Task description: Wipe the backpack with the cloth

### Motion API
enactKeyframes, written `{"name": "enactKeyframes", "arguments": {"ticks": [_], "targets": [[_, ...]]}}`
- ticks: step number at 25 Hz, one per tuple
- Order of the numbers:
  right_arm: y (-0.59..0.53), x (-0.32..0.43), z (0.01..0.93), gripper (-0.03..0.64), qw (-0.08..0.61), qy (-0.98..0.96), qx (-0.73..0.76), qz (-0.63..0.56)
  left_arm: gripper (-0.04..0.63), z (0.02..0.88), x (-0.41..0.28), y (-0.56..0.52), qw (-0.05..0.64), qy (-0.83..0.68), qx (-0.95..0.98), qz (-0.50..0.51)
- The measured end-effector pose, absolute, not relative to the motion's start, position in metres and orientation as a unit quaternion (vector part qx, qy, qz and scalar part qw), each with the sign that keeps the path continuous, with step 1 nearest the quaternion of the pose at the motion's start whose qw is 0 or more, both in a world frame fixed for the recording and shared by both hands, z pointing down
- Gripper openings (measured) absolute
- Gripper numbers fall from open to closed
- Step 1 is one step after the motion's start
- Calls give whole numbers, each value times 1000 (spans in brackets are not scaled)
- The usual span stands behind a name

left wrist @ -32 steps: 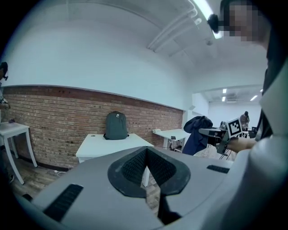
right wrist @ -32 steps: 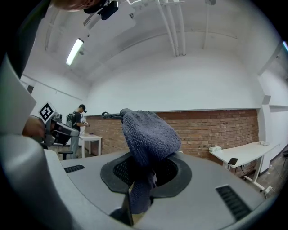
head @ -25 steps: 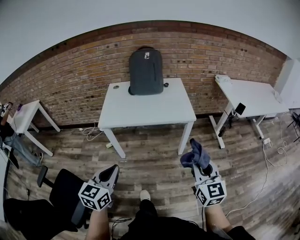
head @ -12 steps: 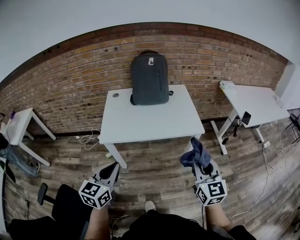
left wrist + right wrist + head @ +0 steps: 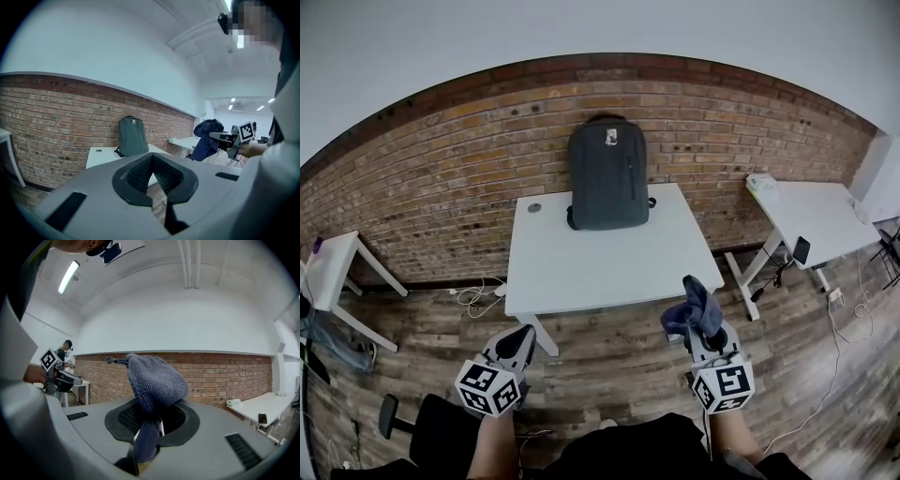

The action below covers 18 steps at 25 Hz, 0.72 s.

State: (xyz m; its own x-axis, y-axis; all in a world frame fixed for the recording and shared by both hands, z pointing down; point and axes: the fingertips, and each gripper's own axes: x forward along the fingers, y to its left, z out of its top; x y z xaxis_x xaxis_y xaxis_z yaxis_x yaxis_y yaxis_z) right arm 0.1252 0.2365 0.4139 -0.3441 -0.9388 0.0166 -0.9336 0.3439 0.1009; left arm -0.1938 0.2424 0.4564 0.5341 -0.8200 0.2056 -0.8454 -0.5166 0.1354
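One brick wall (image 5: 441, 169) spans the upper half of the head view, and a wood-plank floor (image 5: 609, 347) fills the lower half. A white table (image 5: 609, 272) stands at frame centre, with its far edge against the wall. Two further white tables flank it: one at the right edge (image 5: 811, 211), one at the left edge (image 5: 333, 258). A black chair (image 5: 431, 441) sits at the lower left.

The backpack (image 5: 607, 174), dark grey, stands upright on the far edge of the centre table and leans on the wall. It is above frame centre, well apart from both grippers. A small round disc (image 5: 534, 207) lies on the tabletop, just left of the backpack.

The left gripper (image 5: 523, 333) is at the lower left of the head view, over the floor and short of the table's near edge. Its jaws are pressed together at the tips, with nothing between them.

The right gripper (image 5: 705, 336) is at the lower right, near the table's near right corner. Its jaws pinch the cloth (image 5: 692, 307), a dark blue fabric. The cloth bunches up above the jaw tips, and one strip hangs down between the jaws. The cloth touches neither the table nor the backpack.
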Motion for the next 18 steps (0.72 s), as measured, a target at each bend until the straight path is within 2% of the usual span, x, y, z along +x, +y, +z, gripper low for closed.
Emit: {"name": "enactKeyframes", "arguments": {"ticks": [18], "targets": [[125,107,432,64,34,-841,540,-29,-5,467,-208,161,114,-509,851,61]]}}
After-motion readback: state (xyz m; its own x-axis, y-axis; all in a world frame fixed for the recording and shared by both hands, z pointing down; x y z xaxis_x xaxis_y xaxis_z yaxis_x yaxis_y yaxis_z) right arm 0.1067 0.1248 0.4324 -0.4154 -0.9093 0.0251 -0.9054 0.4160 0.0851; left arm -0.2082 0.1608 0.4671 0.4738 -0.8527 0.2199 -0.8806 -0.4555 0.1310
